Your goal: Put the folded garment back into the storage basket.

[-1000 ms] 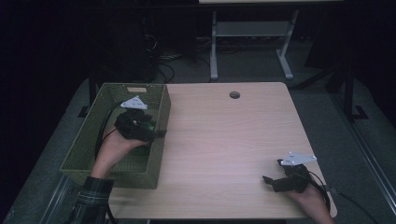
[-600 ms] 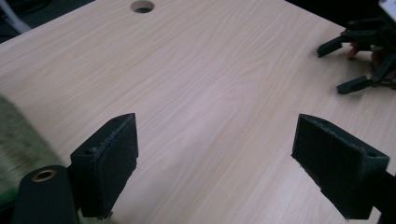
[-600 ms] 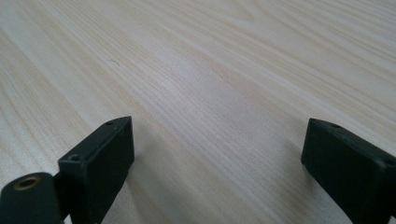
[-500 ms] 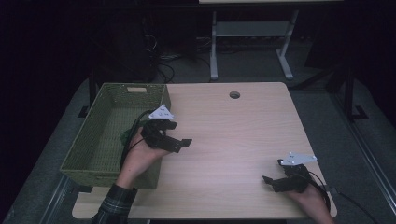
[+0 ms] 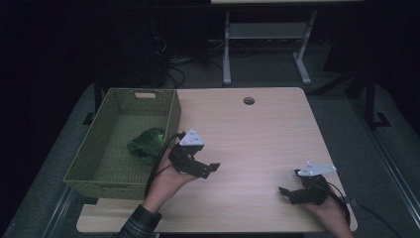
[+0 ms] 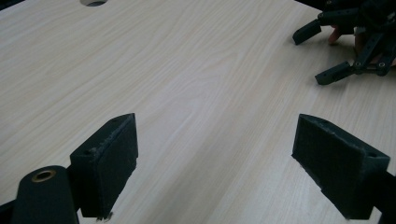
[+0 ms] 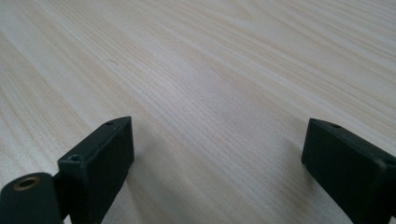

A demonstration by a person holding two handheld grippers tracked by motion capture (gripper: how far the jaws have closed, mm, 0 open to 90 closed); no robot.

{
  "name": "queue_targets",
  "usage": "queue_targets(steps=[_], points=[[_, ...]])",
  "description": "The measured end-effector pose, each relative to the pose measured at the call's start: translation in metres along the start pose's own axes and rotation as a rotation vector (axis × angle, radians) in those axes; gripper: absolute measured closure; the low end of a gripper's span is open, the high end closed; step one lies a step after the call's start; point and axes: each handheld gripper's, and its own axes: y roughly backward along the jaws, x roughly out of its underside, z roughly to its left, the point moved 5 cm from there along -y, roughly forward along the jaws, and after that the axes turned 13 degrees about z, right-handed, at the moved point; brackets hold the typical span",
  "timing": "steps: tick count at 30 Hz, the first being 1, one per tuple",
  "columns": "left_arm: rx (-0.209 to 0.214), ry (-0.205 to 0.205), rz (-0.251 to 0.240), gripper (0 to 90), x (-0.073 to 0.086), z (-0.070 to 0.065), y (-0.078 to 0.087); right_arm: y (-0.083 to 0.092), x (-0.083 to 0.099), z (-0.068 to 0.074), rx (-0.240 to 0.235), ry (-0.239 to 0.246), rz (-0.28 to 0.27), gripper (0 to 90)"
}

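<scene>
Two open grippers [image 5: 210,167] [image 5: 286,191] above table [image 5: 257,134]

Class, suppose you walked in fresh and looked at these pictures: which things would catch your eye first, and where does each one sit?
First the green woven basket at the table's left edge, with a crumpled green cloth lying inside it. Next the left claw, open and empty over the pale wooden table just right of the basket. Last the right claw, also open, low at the table's near right corner.
</scene>
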Motion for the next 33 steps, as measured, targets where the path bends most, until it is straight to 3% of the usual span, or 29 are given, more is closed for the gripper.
queue_targets(steps=[6,15,19,24,33], points=[[0.012,0.011,0.005,14.1,0.01,-0.007,-0.017,0.0,0.0,0.0,0.0,0.0,0.0,8.9],[0.017,-0.013,0.046,14.1,0.03,-0.007,-0.046,0.0,0.0,0.0,0.0,0.001,0.001,8.9],[-0.034,-0.034,0.097,14.0,0.039,-0.003,-0.06,0.0,0.0,0.0,0.0,0.001,0.001,8.9],[-0.054,-0.042,0.131,13.0,0.048,0.001,-0.073,0.0,0.0,0.0,0.0,0.001,0.001,8.9],[-0.044,-0.033,0.12,12.9,0.056,0.003,-0.085,0.0,0.0,0.0,0.0,0.0,0.001,8.9]])
